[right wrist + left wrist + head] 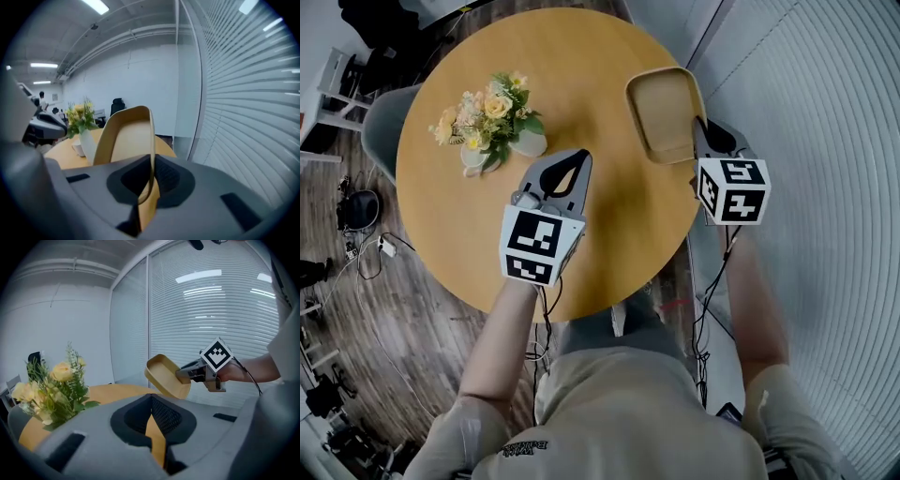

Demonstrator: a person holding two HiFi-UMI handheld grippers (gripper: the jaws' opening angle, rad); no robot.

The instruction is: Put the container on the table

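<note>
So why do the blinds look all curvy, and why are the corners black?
Head view: the wide lens bends the blinds into arcs. Left gripper view: the round lens leaves black corners, and bright light streaks lie across the blinds. Right gripper view: black corners too, and the near rim of the container looks soft.

Figure: A bouquet of yellow flowers (490,117) is set in a white vase (87,143); cables (370,251) are strewn over the wooden floor (394,328).

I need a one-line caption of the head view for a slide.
Right gripper holds a tan container by its rim over the table; left gripper, jaws together, hovers beside the flowers.
</note>
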